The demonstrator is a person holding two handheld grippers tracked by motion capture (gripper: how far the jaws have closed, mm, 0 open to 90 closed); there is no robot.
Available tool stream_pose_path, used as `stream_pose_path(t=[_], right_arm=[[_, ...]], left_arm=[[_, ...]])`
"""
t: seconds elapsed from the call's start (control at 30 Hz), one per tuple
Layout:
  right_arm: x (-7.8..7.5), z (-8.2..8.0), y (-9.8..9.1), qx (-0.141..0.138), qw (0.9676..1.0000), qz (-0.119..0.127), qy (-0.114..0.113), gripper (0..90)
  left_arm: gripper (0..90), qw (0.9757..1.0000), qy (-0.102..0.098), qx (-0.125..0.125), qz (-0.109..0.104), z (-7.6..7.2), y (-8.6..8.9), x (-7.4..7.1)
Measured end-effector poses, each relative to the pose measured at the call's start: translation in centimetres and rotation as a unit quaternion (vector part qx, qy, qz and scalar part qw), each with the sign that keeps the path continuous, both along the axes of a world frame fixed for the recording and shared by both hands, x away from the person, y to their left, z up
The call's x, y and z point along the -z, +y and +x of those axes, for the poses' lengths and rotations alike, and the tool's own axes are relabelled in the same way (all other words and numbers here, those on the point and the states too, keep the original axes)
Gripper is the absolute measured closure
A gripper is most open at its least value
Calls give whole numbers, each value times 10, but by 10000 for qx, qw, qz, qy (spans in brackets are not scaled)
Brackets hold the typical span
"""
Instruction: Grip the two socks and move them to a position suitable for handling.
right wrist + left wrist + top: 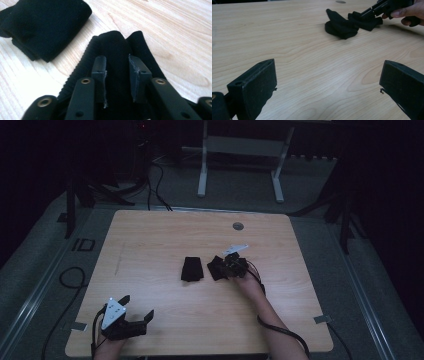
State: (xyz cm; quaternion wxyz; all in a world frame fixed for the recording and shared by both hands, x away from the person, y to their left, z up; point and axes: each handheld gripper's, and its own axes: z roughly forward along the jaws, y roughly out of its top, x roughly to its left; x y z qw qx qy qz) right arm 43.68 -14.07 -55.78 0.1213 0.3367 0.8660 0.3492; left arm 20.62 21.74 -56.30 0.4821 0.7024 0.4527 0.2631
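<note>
Right gripper point(226, 265), a black two-jaw hand-held tool with a grey three-cornered plate on top, lies low over the middle of the worktop, somewhat toward its right edge; its jaws are drawn partly together and pinch a raised fold of the black ribbed knitted sock point(117, 47) between the pads, as the right gripper view shows. A second piece of black knitted fabric, folded into a compact bundle point(192, 269), lies just beside the held sock on its left, apart from it, nearer the worktop's centre. Left gripper point(136, 316), of the same make, rests near the front left corner of the worktop with its jaws standing wide and nothing between them; the left gripper view looks across bare wood toward both dark pieces. Likely faults from here: the pinch takes only a narrow ridge of soft cloth, so a quick lift could let the fabric slip out; the pads may have caught a single layer, so the sock would unfold or trail rather than rise whole; a drag leftward could push the neighbouring bundle out of place. The pale wood-grain worktop point(160, 235) has rounded corners and a small round grommet point(238, 226) near its far edge. The room is dim, with grey carpet, loose black cables and a white table frame point(240, 165) beyond.
</note>
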Motion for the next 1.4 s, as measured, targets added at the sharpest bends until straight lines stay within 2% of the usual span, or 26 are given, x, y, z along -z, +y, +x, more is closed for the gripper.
stream_pose_path(t=[0.23,0.3,0.33,0.37,0.4,0.47,0.63,0.67,0.7,0.77,0.8,0.83,0.87,0.93,0.97,1.0,1.03,1.07,1.1,1.13,1.17,1.2,1.23,1.27,1.3,1.4], right_arm=[[-3,-19,-4,176,9997,73,127,737],[-10,-40,-4,37,10000,66,25,737],[-10,-40,-4,37,10000,66,25,737],[-13,-48,-4,-18,10000,56,-3,737],[-19,-62,-5,-101,9998,196,-14,736],[-22,-69,-6,-122,9997,225,-6,736],[-33,-105,-9,-108,9984,543,83,734],[-33,-118,-8,-139,9984,530,138,732],[-33,-125,-7,-158,9985,506,108,730],[-32,-131,-5,-195,9988,444,99,726],[-31,-136,-3,-190,9990,408,56,725],[-26,-142,0,-260,9988,396,106,718],[-24,-144,2,-239,9991,336,52,717],[-18,-144,5,-289,9991,282,126,699],[-16,-144,6,-295,9991,284,126,661],[-14,-143,6,-333,9987,312,222,580],[-14,-143,6,-333,9987,312,222,580],[-17,-144,4,-352,9979,444,304,456],[-17,-144,4,-352,9979,444,304,456],[-22,-145,2,-346,9978,509,229,437],[-34,-147,-6,-376,9977,567,80,412],[-34,-147,-6,-376,9977,567,80,412],[-46,-150,-13,-455,9969,630,-119,446],[-46,-150,-13,-455,9969,630,-119,446],[-50,-154,-18,-499,9971,543,-183,490],[-42,-162,-16,-784,9962,342,-145,509]], left_arm=[[15,9999,-34,135,-81,-2,-9,-3],[15,9997,-51,214,-57,-3,-13,-4],[15,9997,-82,244,-6,-3,-15,-5],[15,9995,-114,295,51,-3,-18,-5],[15,9992,-143,345,110,-3,-20,-6],[15,9989,-192,380,214,-4,-23,-7],[15,9985,-188,510,7,-5,-33,-9],[15,9982,-185,566,-11,-5,-36,-10],[15,9977,-212,648,-36,-6,-39,-11],[41,9964,-166,827,110,-6,-47,-11],[77,9955,-38,916,236,-6,-52,-12],[90,9926,186,1165,302,-6,-61,-13],[116,9926,186,1165,302,-6,-61,-13],[207,9903,250,1347,214,-7,-68,-13],[221,9881,328,1496,117,-6,-71,-13],[242,9867,383,1573,101,-6,-73,-13],[242,9857,402,1635,102,-6,-76,-14],[304,9850,395,1679,95,-6,-79,-14],[304,9846,409,1696,85,-6,-83,-14],[304,9838,438,1734,74,-5,-87,-15],[318,9829,455,1779,109,-4,-90,-15],[318,9827,459,1791,135,-4,-94,-15],[339,9818,486,1831,158,-3,-97,-15],[339,9809,499,1872,170,-2,-101,-15],[366,9798,552,1905,251,1,-109,-14],[444,9789,592,1935,289,4,-116,-12]])
